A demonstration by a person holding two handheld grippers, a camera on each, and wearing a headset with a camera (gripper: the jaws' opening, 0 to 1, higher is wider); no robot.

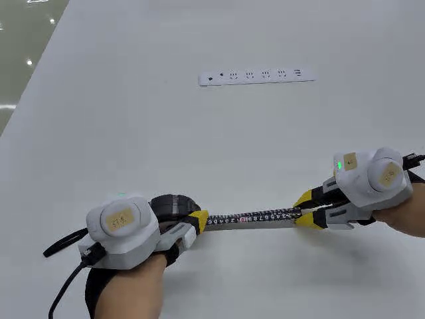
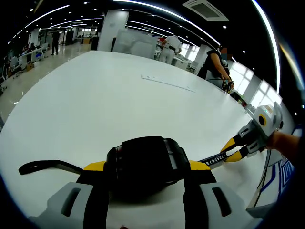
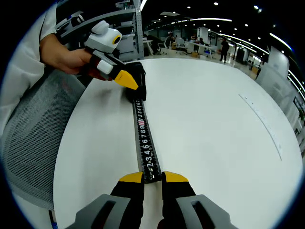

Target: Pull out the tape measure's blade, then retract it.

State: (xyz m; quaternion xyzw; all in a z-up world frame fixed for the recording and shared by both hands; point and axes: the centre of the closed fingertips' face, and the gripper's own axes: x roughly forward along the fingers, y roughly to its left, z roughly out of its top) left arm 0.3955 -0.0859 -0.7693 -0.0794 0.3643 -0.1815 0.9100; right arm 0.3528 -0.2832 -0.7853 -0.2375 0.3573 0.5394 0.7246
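White and matte, the tabletop (image 1: 199, 146) runs smooth and wide. Glossy greenish floor (image 1: 26, 40) shows at 10 o'clock in the head view, and a flat white power strip (image 1: 257, 76) lies at 12 o'clock. The left gripper view takes in an open hall beyond, with strip lights on a dark ceiling and people standing at far benches. At 7 o'clock the left gripper (image 1: 186, 226) is clenched around the tape measure (image 1: 174, 206), a rounded black case held between yellow-tipped jaws. A black wrist strap (image 1: 63, 241) trails from it toward 9 o'clock. From the case the blade (image 1: 252, 218) stretches toward 3 o'clock, a narrow dark band with white numerals and one red mark, low over the tabletop. At 4 o'clock the right gripper (image 1: 302, 211) pinches the blade's end between its yellow tips.
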